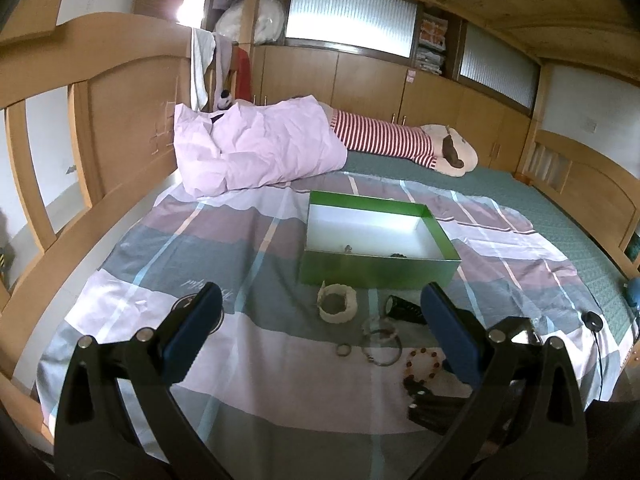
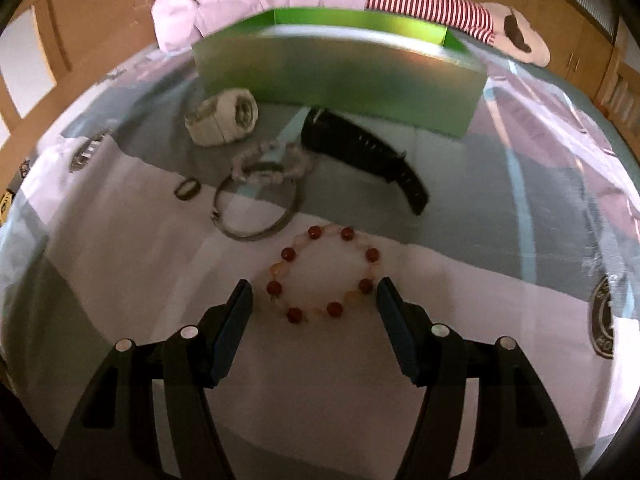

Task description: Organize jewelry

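Bedroom, wood panelling all round, work surface is a checked sheet (image 1: 248,248) spread over the bed, probably so small pieces show up and don't sink into the mattress cover

Green box (image 1: 376,272) sits open-topped in the middle of the sheet, white inside, a couple of small dark pieces already in the near end; can't tell what they are. It looks like the drop-off point, hence the pile laid just in front of its near wall

Loose pieces between box and grippers: pale watch (image 2: 224,120) curled on its side, black watch (image 2: 360,152) stretched flat, clear bead bracelet (image 2: 272,166) overlapping a thin metal bangle (image 2: 256,208), small ring (image 2: 187,189) just left of the bangle, red bead bracelet (image 2: 322,274) nearest

Right gripper (image 2: 314,292) low over the sheet, jaws spread wide either side of the red bead bracelet, holding nothing. Straddling it like that reads as lining up for a pinch across the loop; beads will likely roll, so the close needs to catch the string side

Left gripper (image 1: 320,302) held higher and further back, jaws also spread, empty, looking over the whole pile toward the box. Seems parked out of the way

Task looks early: most pieces not yet boxed
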